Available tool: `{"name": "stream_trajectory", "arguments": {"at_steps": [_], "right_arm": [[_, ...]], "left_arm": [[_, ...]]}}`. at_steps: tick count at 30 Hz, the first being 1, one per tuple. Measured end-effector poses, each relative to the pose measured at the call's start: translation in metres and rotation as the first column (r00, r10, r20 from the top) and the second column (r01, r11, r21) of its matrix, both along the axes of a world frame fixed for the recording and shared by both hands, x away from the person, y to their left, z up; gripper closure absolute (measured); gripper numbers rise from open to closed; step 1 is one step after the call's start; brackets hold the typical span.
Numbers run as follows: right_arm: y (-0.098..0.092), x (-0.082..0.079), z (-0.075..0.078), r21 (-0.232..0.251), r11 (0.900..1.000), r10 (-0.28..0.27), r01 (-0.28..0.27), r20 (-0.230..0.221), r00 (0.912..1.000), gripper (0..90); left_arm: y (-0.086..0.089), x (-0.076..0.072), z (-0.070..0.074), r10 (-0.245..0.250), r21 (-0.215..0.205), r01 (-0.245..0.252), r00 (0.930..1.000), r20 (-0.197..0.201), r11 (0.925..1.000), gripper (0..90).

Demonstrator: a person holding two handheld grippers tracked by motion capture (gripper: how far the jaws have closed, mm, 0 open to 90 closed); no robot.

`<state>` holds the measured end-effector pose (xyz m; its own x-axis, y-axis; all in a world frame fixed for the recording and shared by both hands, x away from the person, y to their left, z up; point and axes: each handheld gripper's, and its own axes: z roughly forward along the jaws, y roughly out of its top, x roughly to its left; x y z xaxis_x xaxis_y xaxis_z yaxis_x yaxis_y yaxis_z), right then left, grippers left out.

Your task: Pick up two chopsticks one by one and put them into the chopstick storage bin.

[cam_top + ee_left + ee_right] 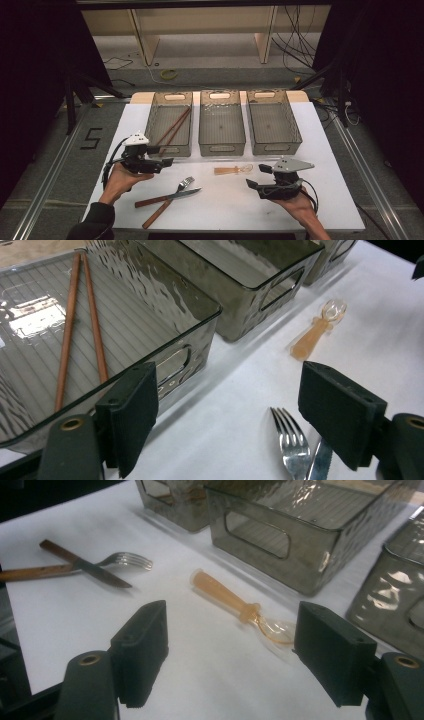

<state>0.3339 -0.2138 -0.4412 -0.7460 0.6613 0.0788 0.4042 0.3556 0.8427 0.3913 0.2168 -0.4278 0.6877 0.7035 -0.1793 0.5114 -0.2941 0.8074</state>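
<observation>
White tabletop (320, 150) fills the scene, with dark floor and cables beyond it. Three smoky clear bins stand in a row along the far edge. The left bin (155, 112) holds a pair of wooden chopsticks (172, 127) lying side by side (one end rests up near the far corner).

The left gripper (166, 161) sits just in front of that left bin, its near wall right beside the tips. Its jaws are spread wide with nothing between them. Beyond its jaws, in the left gripper view, lie the tines of a fork (292, 442) and the blade of a knife (320, 462), touching each other; the two wooden handles cross on the table.

The right gripper (255, 176) also has its jaws spread apart and grips nothing. A small spoon (240, 611) with an orange handle and a clear bowl lies on the table just ahead of it, between the two grippers and near the middle bin (222, 122). The right bin (295, 120) stands beyond the right gripper.
</observation>
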Motion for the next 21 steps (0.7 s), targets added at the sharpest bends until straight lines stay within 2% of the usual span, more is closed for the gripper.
{"name": "stream_trajectory", "arguments": {"at_steps": [4, 6, 8, 11, 14, 17, 21], "right_arm": [[0.010, 0.009, 0.003, -0.059, 0.998, 0.037, -0.037, 0.001, 0.9993, 30.4], [0.015, 0.014, 0.004, -0.083, 0.995, 0.059, -0.059, -0.006, 0.9982, 30.6], [0.021, 0.021, 0.005, -0.105, 0.990, 0.092, -0.094, -0.016, 0.9956, 30.7], [0.027, 0.029, 0.007, -0.134, 0.984, 0.115, -0.118, -0.029, 0.9930, 30.8], [0.033, 0.039, 0.009, -0.155, 0.976, 0.149, -0.154, -0.046, 0.9878, 31.1], [0.039, 0.045, 0.011, -0.179, 0.969, 0.162, -0.170, -0.059, 0.9850, 31.1], [0.046, 0.056, 0.012, -0.212, 0.957, 0.182, -0.196, -0.088, 0.9795, 31.0]], "left_arm": [[0.000, -0.007, -0.003, 0.002, -0.028, -0.003, 1.0000, -0.002, 0.9996, 23.3], [-0.002, -0.010, -0.004, 0.003, -0.029, -0.003, 1.0000, 0.002, 0.9996, 23.1], [-0.004, -0.015, -0.006, -0.002, -0.026, 0.002, 1.0000, 0.008, 0.9997, 23.0], [-0.007, -0.020, -0.007, -0.016, -0.016, 0.016, 0.9997, 0.018, 0.9997, 22.9], [-0.009, -0.024, -0.008, -0.024, -0.031, 0.024, 0.9995, 0.021, 0.9992, 22.8], [-0.009, -0.028, -0.009, -0.028, -0.029, 0.028, 0.9992, 0.028, 0.9992, 22.6], [-0.008, -0.032, -0.013, -0.014, -0.039, 0.014, 0.9998, 0.016, 0.9991, 22.5]]}}
